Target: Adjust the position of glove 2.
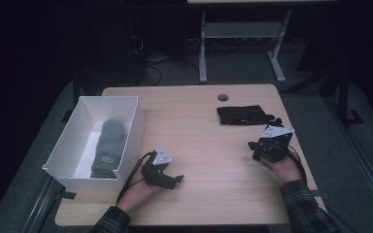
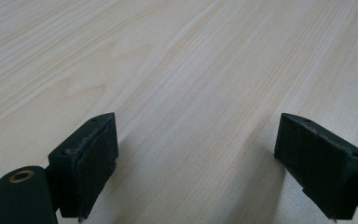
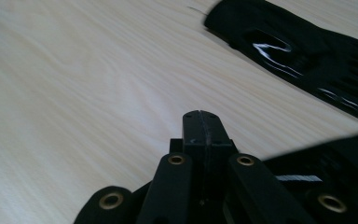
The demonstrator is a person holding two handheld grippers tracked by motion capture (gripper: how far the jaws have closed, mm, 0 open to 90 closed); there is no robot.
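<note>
We held the left gripper (image 1: 167,175) with jaws wide apart beside the white box (image 1: 73,165) and the right gripper (image 1: 262,148) with jaws pressed together, so we thought it might just push the black glove (image 1: 240,115), far from the box, instead of grabbing it.

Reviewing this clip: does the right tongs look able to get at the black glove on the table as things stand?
Probably yes. The black glove lies flat on open table just beyond the right tongs, with nothing between them. The jaws are shut, so they would need opening first.
</note>
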